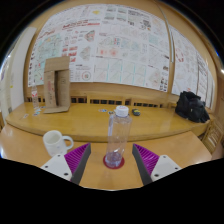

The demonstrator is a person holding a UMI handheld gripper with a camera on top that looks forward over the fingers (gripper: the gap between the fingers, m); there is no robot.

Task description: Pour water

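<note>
A clear plastic water bottle (118, 134) with a white cap stands upright on a red coaster (114, 162) on the wooden table (150, 125). It stands between my gripper's (113, 160) two fingers, with a gap on each side. The purple pads (79, 157) flank the bottle's base without touching it, so the gripper is open. A white mug (56, 143) stands on the table to the left, just beyond the left finger.
A brown cardboard box (56, 84) stands at the back left of the table. A black bag (192, 107) lies at the back right. A small dark object (135, 112) rests behind the bottle. Large printed posters (110, 45) cover the wall.
</note>
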